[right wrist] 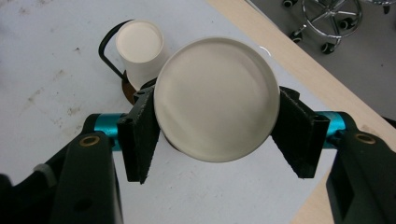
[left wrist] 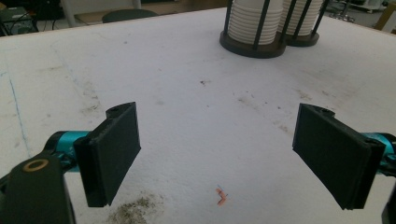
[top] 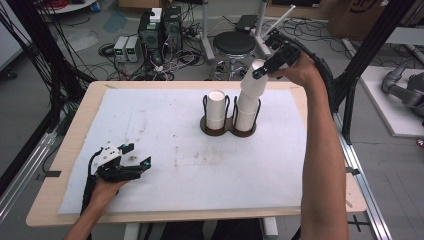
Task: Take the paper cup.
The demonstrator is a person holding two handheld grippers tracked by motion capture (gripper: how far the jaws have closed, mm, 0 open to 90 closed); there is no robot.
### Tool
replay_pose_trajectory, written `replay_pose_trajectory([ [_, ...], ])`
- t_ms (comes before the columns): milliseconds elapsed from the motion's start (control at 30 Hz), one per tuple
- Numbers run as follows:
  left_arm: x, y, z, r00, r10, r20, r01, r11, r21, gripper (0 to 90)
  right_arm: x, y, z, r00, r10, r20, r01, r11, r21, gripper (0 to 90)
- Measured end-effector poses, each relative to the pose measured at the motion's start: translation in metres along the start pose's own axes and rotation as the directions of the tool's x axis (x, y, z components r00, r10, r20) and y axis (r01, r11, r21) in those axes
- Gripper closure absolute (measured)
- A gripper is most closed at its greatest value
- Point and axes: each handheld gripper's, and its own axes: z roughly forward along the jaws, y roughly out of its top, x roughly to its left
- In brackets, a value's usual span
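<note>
Landmark: dark round two-well cup holder with black wire uprights (top: 228, 131), sitting on the white foam mat (top: 165, 150) that covers the light wooden table (top: 75, 127).

Left gripper (top: 139, 156): well apart from the holder, toward the near-left corner of the mat, resting low over it in the person's left hand (top: 102, 192). Jaws stand apart, nothing between the pads. Left gripper view shows bare mat between them, a smear of dark grit (left wrist: 133, 210) just ahead of one pad and a small orange mark (left wrist: 222, 196) beyond it. The holder base sits far ahead at the top of that view, ribbed cup rims visible in both wells.

Holder's left well: short stack of white paper cups (top: 216, 110), upright inside the wire uprights, top closed end facing up. Right gripper view shows it just beside the gripped cup (right wrist: 140, 46).

Holder's right well: taller stack of white paper cups (top: 247, 107), upright, rising above the wire uprights.

Top white paper cup (top: 254, 80): above the right-well stack, tilted a little off the stack axis, its lower part over the cups below; can't tell whether it touches them. Right gripper (top: 260, 71) is clamped on it near its upper end, one pad on each side of the wall. Right gripper view looks straight down on the cup's round closed end (right wrist: 217, 98), pads pressed to both sides.

Right forearm (top: 322, 165) runs from the near table edge to beyond the holder's right side.
</note>
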Motion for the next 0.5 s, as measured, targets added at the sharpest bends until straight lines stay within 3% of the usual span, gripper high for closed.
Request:
replay_pose_trajectory([
  [500,0.000,0.000,0.000,1.0000,-0.001,-0.003,0.001,1.0000,-0.003,14.8,0.001,-0.006,-0.022,0.9997,-0.002,-0.026,-0.001,0.996,-0.084,37.1],
])
